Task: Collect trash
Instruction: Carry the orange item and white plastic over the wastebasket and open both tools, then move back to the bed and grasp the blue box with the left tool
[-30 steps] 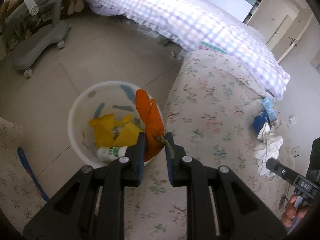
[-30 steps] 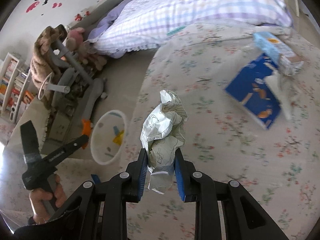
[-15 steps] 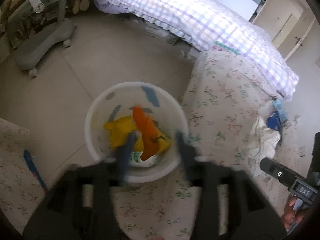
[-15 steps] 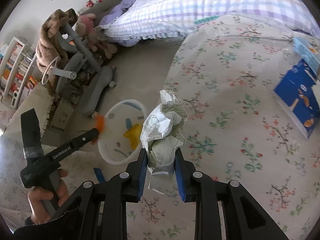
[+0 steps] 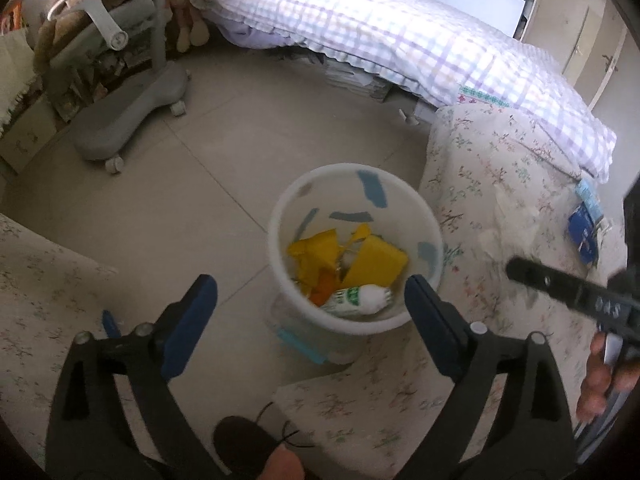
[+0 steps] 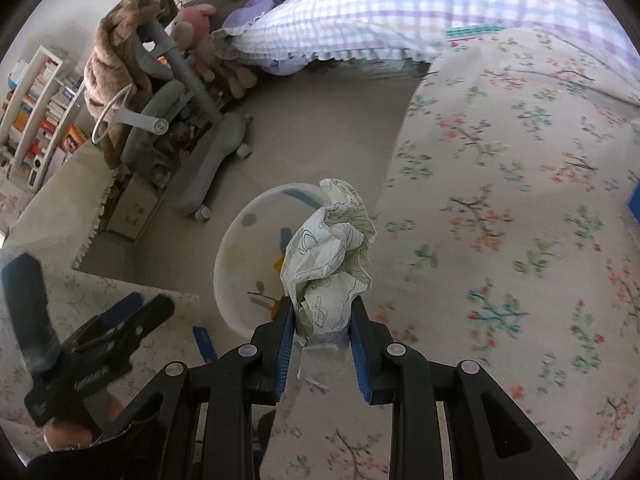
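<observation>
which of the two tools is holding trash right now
The right tool: it is shut on a crumpled paper wad. The left tool is wide open with nothing between its fingers, above the white bin.

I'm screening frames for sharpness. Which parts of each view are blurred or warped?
Left wrist view: the other black handheld tool at right is motion-smeared, the white plastic waste bin slightly soft. Right wrist view: the crumpled white printed paper is sharp, the floral bedspread streaked. Both views show fisheye bending and dark corners.
</observation>
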Demonstrator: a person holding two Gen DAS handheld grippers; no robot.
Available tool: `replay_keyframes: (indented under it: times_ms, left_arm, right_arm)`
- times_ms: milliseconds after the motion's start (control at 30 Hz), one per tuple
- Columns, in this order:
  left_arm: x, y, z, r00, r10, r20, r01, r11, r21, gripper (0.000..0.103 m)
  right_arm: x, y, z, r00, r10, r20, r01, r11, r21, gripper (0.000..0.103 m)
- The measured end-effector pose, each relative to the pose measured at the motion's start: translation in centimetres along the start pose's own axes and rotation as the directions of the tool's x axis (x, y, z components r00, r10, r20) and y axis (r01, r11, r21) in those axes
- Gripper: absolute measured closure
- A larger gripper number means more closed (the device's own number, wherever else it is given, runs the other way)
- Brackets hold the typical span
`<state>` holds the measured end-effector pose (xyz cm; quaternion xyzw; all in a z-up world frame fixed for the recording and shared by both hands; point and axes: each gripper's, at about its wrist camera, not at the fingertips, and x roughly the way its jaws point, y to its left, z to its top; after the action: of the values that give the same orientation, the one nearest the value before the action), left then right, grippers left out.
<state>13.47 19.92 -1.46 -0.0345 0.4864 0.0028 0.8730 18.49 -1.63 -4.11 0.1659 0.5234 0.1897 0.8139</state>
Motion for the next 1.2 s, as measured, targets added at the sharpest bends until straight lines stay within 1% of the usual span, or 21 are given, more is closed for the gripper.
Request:
replay_keyframes:
  times_ms: [200, 400, 433, 467, 533, 567, 600, 733, 900, 1133, 1200]
  left_arm:
    - [-0.1, 1.2, -0.5, 0.999, 0.035, 0.007, -0.035, 0.999, 0.016, 0.006]
    - [-0.4, 1.5, -0.8, 1.0, 0.02, 0.004, -0.02, 1.0, 0.024, 0.005]
    - [-0.4, 1.6, -0.9, 1.0, 0.021, 0.005, -0.021, 0.999, 0.025, 0.005]
    - [-0.4, 1.7, -0.9, 1.0, 0.021, 0.005, -0.021, 0.999, 0.024, 0.005]
    - [-0.5, 1.9, -1.0, 1.0, 0.021, 0.004, -0.021, 1.0, 0.022, 0.006]
    - [-0.5, 2.0, -1.0, 1.0, 0.022, 0.004, -0.022, 1.0, 0.02, 0.005]
    - [-0.5, 2.1, -1.0, 1.0, 0.023, 0.003, -0.024, 1.0, 0.017, 0.005]
    - [-0.6, 2.4, -1.4, 1.0, 0.03, 0.0, -0.03, 0.999, 0.016, 0.005]
    - [-0.7, 2.5, -1.5, 1.0, 0.029, -0.003, -0.029, 1.0, 0.01, 0.005]
    - [-1.1, 0.9, -1.4, 1.0, 0.014, 0.008, -0.015, 0.999, 0.031, 0.005]
    - [-1.0, 0.2, -1.4, 1.0, 0.013, 0.009, -0.014, 0.999, 0.045, 0.005]
  right_arm:
    - [2.0, 1.4, 0.3, 1.0, 0.015, -0.007, -0.015, 1.0, 0.004, 0.075]
    - [3.1, 1.9, 0.6, 1.0, 0.024, 0.016, -0.024, 1.0, -0.003, 0.073]
    - [3.2, 1.9, 0.6, 0.999, 0.034, 0.022, -0.034, 0.999, -0.006, 0.073]
    - [3.1, 2.0, 0.6, 0.996, 0.076, 0.044, -0.076, 0.997, -0.009, 0.072]
    - [3.2, 2.2, 0.8, 0.986, 0.15, 0.071, -0.15, 0.989, -0.002, 0.055]
    - [3.1, 2.1, 0.8, 0.986, 0.147, 0.078, -0.148, 0.989, 0.013, 0.041]
    - [2.9, 2.2, 0.8, 0.986, 0.145, 0.084, -0.147, 0.989, 0.015, 0.039]
    - [1.8, 2.6, 0.6, 0.99, 0.102, 0.098, -0.1, 0.995, -0.027, 0.039]
    - [0.4, 2.1, 0.3, 0.992, 0.061, 0.108, -0.058, 0.998, -0.026, 0.039]
    - [-2.7, 0.1, -0.1, 0.992, -0.006, 0.126, 0.006, 1.0, -0.005, 0.039]
    - [-4.0, -1.1, -0.2, 0.989, -0.024, 0.143, 0.024, 1.0, 0.008, 0.036]
